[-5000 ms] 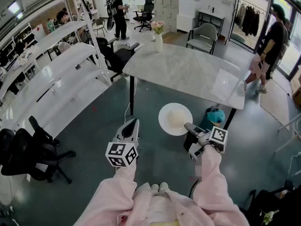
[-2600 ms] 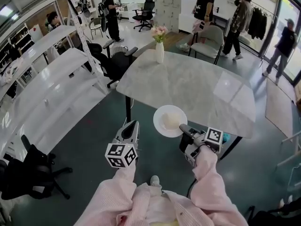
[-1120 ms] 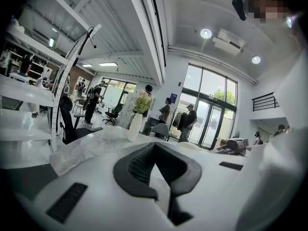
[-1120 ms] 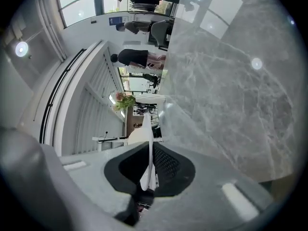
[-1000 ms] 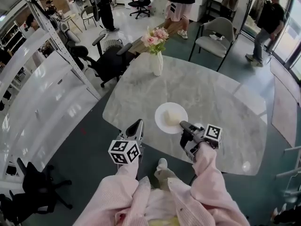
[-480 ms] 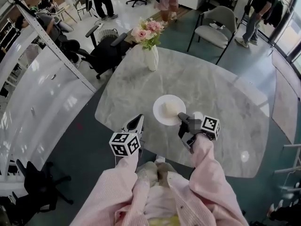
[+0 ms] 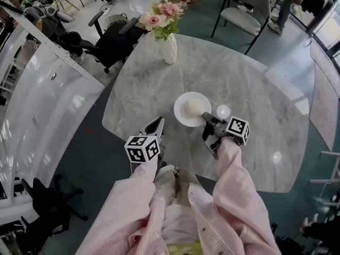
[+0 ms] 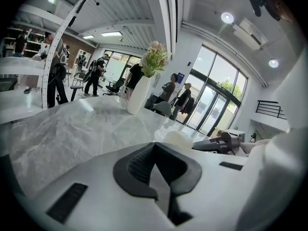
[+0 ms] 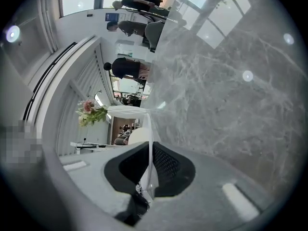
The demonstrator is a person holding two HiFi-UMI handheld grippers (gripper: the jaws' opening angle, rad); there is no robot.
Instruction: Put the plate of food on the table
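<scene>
Currently my right gripper (image 7: 207, 119) fingers clamp the plate (image 7: 190, 109) rim for level placement on the tabletop (image 7: 249, 84); left gripper (image 7: 158, 124) closed, empty.

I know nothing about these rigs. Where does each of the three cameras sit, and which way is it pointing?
Head view: on the person's head, facing steeply down at the table; pink sleeves, left gripper and right gripper show.
Left gripper view: rides the left gripper, looking low across the table toward the vase; its shut jaws fill the bottom.
Right gripper view: rides the right gripper, rolled sideways; its jaws clamp the plate by its rim.
Shared: all three show the vase.
</scene>
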